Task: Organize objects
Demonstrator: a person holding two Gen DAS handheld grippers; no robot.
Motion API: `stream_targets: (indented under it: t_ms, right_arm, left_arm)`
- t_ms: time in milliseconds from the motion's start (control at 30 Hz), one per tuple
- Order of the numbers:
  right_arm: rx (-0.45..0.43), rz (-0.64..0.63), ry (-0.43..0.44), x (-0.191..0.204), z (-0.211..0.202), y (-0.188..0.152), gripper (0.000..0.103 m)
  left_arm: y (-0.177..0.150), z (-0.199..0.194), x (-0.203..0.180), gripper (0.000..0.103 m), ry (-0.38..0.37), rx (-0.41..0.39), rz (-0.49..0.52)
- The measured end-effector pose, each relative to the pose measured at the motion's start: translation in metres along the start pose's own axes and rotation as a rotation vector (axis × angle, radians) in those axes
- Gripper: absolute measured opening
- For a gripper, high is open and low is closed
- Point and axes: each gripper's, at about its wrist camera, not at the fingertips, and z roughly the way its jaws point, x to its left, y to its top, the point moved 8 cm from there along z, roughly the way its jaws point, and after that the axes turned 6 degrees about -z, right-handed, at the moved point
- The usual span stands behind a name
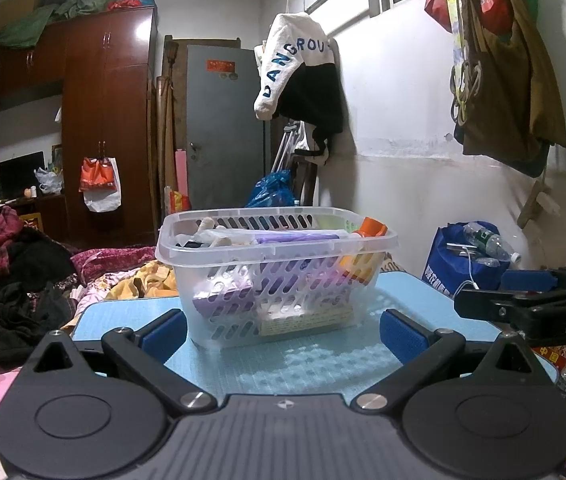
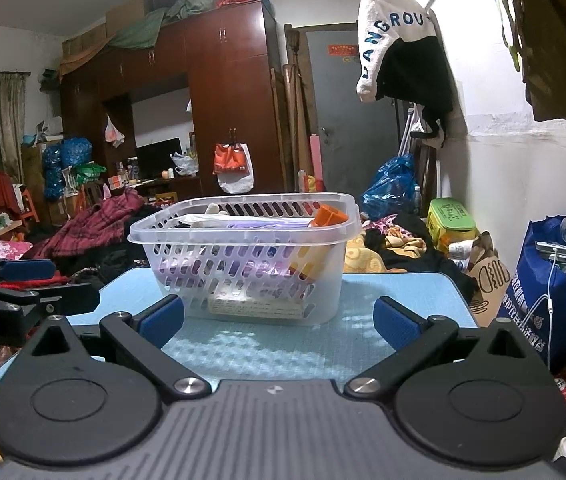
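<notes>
On the light blue worktop [image 1: 323,364] a clear slotted plastic basket [image 1: 277,276] stood upright, at about 12 o'clock from both wrist cameras. It sat well inside the worktop's edges, with bare surface in front of it. Inside lay a jumble of things: an orange-capped yellow bottle [image 1: 367,248] leaning at the 2 o'clock corner, purple packets [image 1: 223,296] low against the near wall, and a pale printed box [image 1: 307,320] flat on the bottom. The left gripper [image 1: 281,332] hung just short of the basket, its jaws spread wide with the blue pads [image 1: 165,334] apart at 9 and 3 o'clock, and nothing sat between them. The right gripper [image 2: 279,320] hovered likewise just before the basket [image 2: 245,256], jaws wide open and empty, with its pads [image 2: 397,324] flanking the near wall without touching it. Each gripper showed at the edge of the other's view: the right one at 3 o'clock from the left camera, the left one at 9 o'clock from the right camera. Behind the worktop lay a bed heaped with clothes [image 2: 95,224], and a dark wooden wardrobe [image 1: 103,120] stood at 10 o'clock. A white and black garment [image 1: 299,76] hung on the wall at 1 o'clock.
</notes>
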Motion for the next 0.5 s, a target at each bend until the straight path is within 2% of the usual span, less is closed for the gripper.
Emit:
stream_targets:
  t_ms: [500]
  right_arm:
    - [0.000,-0.001,0.006,0.0022,0.0026,-0.0004,0.103]
  left_arm:
    - [-0.0010,0.0019,0.0015,0.103,0.003,0.005,-0.002]
